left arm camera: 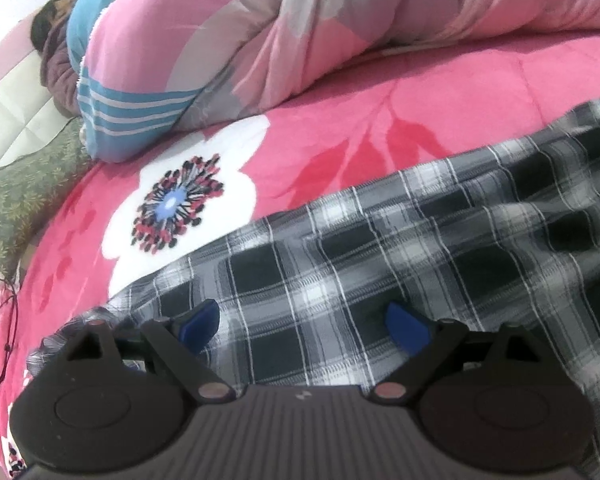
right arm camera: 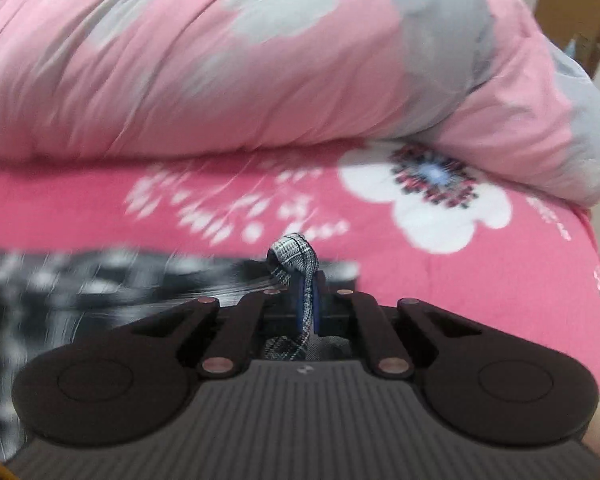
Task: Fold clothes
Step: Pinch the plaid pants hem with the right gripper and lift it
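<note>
A black, grey and white checked cloth garment (left arm camera: 380, 248) lies spread on the bed, over a bright pink bedcover with large white flowers (left arm camera: 340, 132). Behind it a thick pale pink and grey quilt (left arm camera: 300, 20) is bundled along the far side of the bed, probably pushed there to leave room for folding.

The left gripper (left arm camera: 302, 320) hovers low above the garment with its jaws spread wide; the checked cloth runs under and between the two blue fingertips (left arm camera: 404, 326), but they pinch nothing. I judge it is placed there either to take hold of the cloth or to keep it flat.

The right gripper (right arm camera: 306, 280) has its jaws pressed together on a fold of the same garment; a small loop of cloth sticks out above the tips. The rest of the garment trails to the left in that view, blurred. Such a hold at the edge suits pulling one part over another.
</note>
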Motion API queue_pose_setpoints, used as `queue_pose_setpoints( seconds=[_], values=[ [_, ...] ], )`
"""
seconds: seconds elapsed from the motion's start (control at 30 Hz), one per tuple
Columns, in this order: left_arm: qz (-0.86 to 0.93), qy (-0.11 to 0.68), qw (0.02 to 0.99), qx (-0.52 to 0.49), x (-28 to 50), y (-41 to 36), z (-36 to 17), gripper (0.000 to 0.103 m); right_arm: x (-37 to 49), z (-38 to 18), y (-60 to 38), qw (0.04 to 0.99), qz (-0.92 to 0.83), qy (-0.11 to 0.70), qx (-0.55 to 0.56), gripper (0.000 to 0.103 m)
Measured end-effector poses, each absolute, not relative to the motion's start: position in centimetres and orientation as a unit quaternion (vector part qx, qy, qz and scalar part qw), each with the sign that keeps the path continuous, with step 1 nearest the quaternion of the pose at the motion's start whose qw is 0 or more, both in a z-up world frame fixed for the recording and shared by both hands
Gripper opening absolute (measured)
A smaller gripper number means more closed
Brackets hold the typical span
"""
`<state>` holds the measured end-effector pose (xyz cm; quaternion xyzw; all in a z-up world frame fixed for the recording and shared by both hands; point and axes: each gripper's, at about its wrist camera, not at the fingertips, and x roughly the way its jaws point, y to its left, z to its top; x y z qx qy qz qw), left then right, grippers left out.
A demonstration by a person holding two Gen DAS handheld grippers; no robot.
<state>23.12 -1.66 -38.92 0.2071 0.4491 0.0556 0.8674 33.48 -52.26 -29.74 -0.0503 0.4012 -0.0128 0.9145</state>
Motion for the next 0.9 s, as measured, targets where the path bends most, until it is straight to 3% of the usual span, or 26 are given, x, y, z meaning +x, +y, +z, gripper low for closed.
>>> queue_pose_setpoints(
  seconds=[0.8, 0.9],
  values=[
    [0.108, 0.421, 0.870, 0.232, 26.0, -1.1, -40.0, 0.091, 33.5, -30.1, -55.7, 0.935, -0.041, 0.351, 0.036, 0.002],
    [0.108, 0.419, 0.872, 0.229, 26.0, -1.0, -40.0, 0.091, 33.3, -29.7, -55.0, 0.932, -0.050, 0.356, 0.040, 0.008]
  ],
)
